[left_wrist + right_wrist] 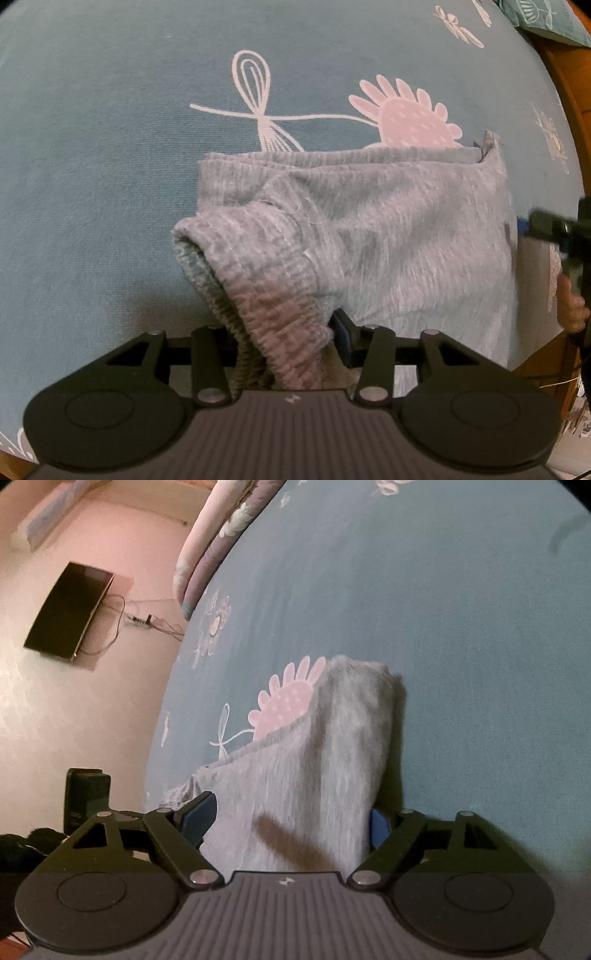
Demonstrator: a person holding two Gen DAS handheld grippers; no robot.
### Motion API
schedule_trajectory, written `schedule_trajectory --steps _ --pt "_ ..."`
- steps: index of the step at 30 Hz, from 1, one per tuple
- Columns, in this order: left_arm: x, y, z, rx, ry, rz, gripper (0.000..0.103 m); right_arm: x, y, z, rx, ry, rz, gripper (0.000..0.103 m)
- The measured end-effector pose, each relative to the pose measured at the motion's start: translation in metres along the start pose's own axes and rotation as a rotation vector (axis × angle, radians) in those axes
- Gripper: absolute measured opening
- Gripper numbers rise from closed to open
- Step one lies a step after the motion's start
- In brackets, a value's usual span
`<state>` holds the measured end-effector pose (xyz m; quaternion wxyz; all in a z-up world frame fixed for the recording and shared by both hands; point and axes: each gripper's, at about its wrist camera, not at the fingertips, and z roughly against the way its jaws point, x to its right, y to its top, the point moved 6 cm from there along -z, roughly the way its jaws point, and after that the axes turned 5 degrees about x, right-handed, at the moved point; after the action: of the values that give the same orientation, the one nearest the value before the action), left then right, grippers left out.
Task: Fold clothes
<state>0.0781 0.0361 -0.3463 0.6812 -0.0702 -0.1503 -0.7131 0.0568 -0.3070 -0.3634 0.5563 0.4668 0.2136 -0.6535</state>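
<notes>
A grey knit garment [388, 229] lies on a teal printed bedsheet [92, 166]. Its ribbed elastic band [258, 280] is bunched up between the fingers of my left gripper [280, 332], which is shut on it. The band hides the left finger; the right finger's blue pad [345, 332] shows beside the fabric. The same garment [314, 768] stretches away from my right gripper [290, 814], whose jaws stand wide with the cloth lying between the blue pads [201, 818], not pinched. That right gripper [550, 225] and the hand holding it [572, 310] show at the garment's right edge.
The bedsheet [461, 646] extends far beyond the garment. A rolled floral quilt [207, 554] lies at the bed's far end. A dark screen [70, 613] hangs on the pink wall. A wooden bed frame [569, 92] borders the right side, with a teal pillow [546, 18] above it.
</notes>
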Motion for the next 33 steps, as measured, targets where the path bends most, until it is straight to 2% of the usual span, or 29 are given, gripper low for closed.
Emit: schedule_trajectory --steps 3,6,10,14,17,23,30,33 --pt "-0.002 0.000 0.000 0.005 -0.009 0.006 0.046 0.003 -0.028 0.008 -0.066 0.054 -0.059 0.085" --pt "-0.003 0.000 0.001 0.009 -0.021 0.009 0.046 -0.001 -0.039 0.006 -0.074 0.058 -0.042 0.085" --pt "-0.006 -0.001 0.002 0.016 -0.047 0.012 0.046 -0.007 -0.014 -0.018 -0.055 0.080 -0.047 0.084" --pt "-0.008 0.000 0.001 0.002 -0.068 0.009 0.046 -0.025 -0.009 -0.034 -0.105 0.002 0.045 0.085" --pt "-0.009 0.003 0.000 -0.021 -0.080 0.004 0.046 -0.028 -0.014 -0.033 -0.085 -0.030 0.054 0.085" --pt "-0.004 0.007 -0.004 -0.083 -0.071 -0.035 0.046 -0.026 -0.018 -0.032 -0.044 -0.035 0.040 0.085" --pt "-0.001 0.009 -0.008 -0.113 -0.057 -0.037 0.046 -0.024 -0.022 -0.026 -0.029 -0.030 0.054 0.084" --pt "-0.001 0.010 -0.009 -0.117 -0.057 -0.034 0.046 -0.025 -0.023 -0.026 -0.032 -0.043 0.065 0.081"
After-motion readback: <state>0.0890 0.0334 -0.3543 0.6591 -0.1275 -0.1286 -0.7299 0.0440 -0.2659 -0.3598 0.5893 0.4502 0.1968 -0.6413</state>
